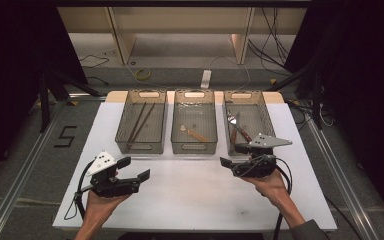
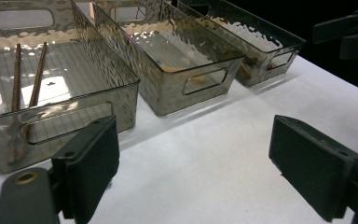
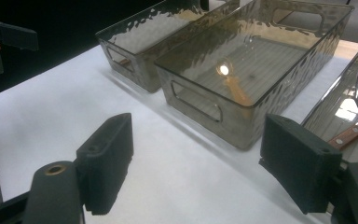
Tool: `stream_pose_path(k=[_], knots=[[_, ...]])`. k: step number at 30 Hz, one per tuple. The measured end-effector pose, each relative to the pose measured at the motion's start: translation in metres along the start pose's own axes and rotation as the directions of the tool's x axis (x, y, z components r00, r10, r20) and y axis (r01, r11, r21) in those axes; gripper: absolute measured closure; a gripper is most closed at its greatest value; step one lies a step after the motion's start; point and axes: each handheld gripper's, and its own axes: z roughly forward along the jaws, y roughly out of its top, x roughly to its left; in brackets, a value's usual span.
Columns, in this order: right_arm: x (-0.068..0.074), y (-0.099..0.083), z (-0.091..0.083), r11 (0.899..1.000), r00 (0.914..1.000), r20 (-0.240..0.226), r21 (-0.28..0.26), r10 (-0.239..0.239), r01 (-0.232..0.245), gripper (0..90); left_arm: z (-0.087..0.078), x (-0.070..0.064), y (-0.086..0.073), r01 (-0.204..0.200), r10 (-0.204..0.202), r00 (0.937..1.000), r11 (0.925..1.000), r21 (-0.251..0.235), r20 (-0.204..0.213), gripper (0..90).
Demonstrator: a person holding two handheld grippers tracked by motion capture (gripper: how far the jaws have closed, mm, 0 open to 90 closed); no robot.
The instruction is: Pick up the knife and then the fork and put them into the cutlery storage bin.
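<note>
Nearest me: left tongs (image 1: 136, 168), jaws spread wide and holding nothing, above the bare white table (image 1: 190, 195). Right tongs (image 1: 233, 156), jaws likewise wide apart and holding nothing, just in front of the right bin (image 1: 267, 116).

Beyond them, three smoky clear bins stand in a row. The left bin (image 1: 123, 120) holds two chopsticks (image 1: 141, 121), ahead of my left tongs and apart from them. The middle bin (image 1: 194, 148) holds a wooden-handled utensil (image 1: 196, 134). The right bin holds a fork (image 1: 232, 119) and wooden-handled pieces, just beyond the right tongs.
</note>
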Motion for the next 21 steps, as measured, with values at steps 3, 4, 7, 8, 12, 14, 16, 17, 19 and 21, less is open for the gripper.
stream_pose_path(k=[3,4,7,8,12,14,16,17,19,21], knots=[[0.002,-0.005,-0.002,1.0,1.0,-0.004,-0.006,0.009,-0.009,26.1,0.0,0.0,0.0,0.001,-0.001,1.0,1.0,0.0,0.002,15.7],[0.002,-0.006,-0.002,1.0,1.0,0.0,-0.009,0.004,-0.004,26.1,0.0,0.0,0.0,0.002,-0.002,1.0,1.0,-0.001,0.001,15.7],[0.005,-0.01,-0.005,1.0,1.0,0.0,-0.015,0.002,-0.002,25.9,0.0,0.0,0.0,0.005,-0.005,1.0,1.0,-0.003,0.003,15.6],[0.006,-0.011,-0.006,1.0,1.0,-0.002,-0.017,0.0,0.0,25.9,0.0,0.0,0.0,0.005,-0.005,1.0,1.0,-0.003,0.004,15.7],[0.01,-0.017,-0.008,1.0,0.9999,0.002,-0.027,-0.011,0.011,25.9,0.0,0.0,0.0,0.009,-0.009,0.9999,1.0,-0.004,0.009,15.7],[0.012,-0.02,-0.009,1.0,1.0,0.003,-0.03,-0.004,0.004,25.9,0.0,0.0,0.0,0.011,-0.01,0.9999,0.9999,-0.004,0.009,15.7],[0.013,-0.025,-0.01,0.999,1.0,0.002,-0.039,-0.001,0.001,25.8,0.0,-0.001,0.0,0.011,-0.011,0.9999,0.9999,-0.006,0.012,15.7],[0.013,-0.028,-0.011,0.999,1.0,0.004,-0.042,-0.001,0.001,25.8,0.0,-0.001,0.0,0.011,-0.011,0.9998,0.9999,-0.007,0.016,15.6],[0.013,-0.032,-0.014,0.999,1.0,0.0,-0.049,0.007,-0.007,25.7,0.0,-0.001,0.0,0.007,-0.007,0.9997,0.9999,-0.009,0.022,15.6],[0.013,-0.036,-0.017,0.999,0.9999,0.005,-0.052,0.011,-0.01,25.1,0.0,-0.002,0.0,0.009,-0.009,0.9997,0.9999,-0.012,0.025,15.7]])
